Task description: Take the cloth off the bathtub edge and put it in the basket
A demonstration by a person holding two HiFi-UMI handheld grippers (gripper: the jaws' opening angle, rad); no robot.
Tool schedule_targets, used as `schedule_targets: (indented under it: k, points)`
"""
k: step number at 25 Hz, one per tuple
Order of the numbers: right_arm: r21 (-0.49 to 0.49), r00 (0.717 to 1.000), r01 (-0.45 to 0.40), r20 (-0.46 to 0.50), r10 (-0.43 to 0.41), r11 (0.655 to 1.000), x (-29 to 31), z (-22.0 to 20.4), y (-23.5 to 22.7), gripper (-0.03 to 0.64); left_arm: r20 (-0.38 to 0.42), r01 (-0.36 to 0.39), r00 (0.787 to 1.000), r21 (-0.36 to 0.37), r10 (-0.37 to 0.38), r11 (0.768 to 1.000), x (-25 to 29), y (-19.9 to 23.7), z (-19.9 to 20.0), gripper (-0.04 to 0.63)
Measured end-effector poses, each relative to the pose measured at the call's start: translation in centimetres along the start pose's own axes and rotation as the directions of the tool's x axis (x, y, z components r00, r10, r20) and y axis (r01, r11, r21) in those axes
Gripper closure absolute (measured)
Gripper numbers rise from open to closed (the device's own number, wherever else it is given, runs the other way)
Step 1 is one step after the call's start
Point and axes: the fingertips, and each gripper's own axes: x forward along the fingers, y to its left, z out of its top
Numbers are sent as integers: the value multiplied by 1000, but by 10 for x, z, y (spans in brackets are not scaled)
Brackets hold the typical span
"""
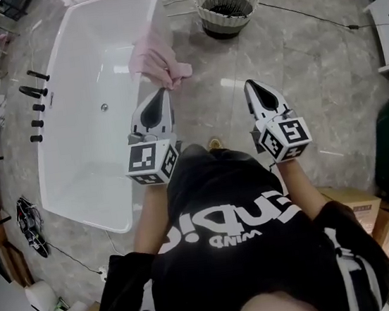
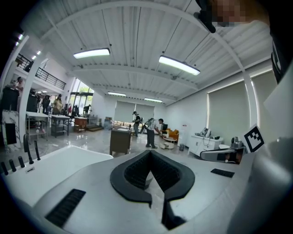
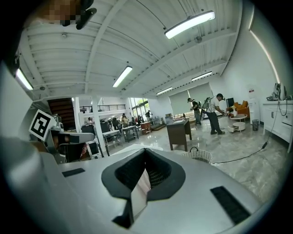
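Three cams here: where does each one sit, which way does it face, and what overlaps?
Head view: on the person's head, facing steeply down at the tub, cloth and basket; shows arms, shirt, left gripper and right gripper.
Left gripper view: on the left gripper, near level along its shut jaws; tub at left, right gripper at far right.
Right gripper view: on the right gripper, near level along its shut jaws; basket ahead, left gripper at left.
Shared: head and right gripper views both show the basket.
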Motion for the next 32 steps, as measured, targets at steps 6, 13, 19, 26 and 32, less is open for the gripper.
schedule_targets:
  k: [6,13,19,26,32]
  points:
    - [4,999,-38,-11,38,999,38,4,-12,606,-10,-23,1000,-9,23,1000,31,15,-1,581]
    - [4,999,-36,-24,36,999,89,10,-43,606,-5,-24,1000,-14,24,1000,90,40,7,581]
    - [7,999,-30,-24,30,1000,146,27,-69,606,2,-13,1000,-11,13,1000,146,69,23,581]
    - [4,999,-26,-34,26,1000,229,55,-82,606,-5,-8,1000,-13,8,1000,208,129,47,581]
    - [-14,999,-34,-25,34,999,302,79,-84,606,12,-6,1000,-18,6,1000,255,180,66,581]
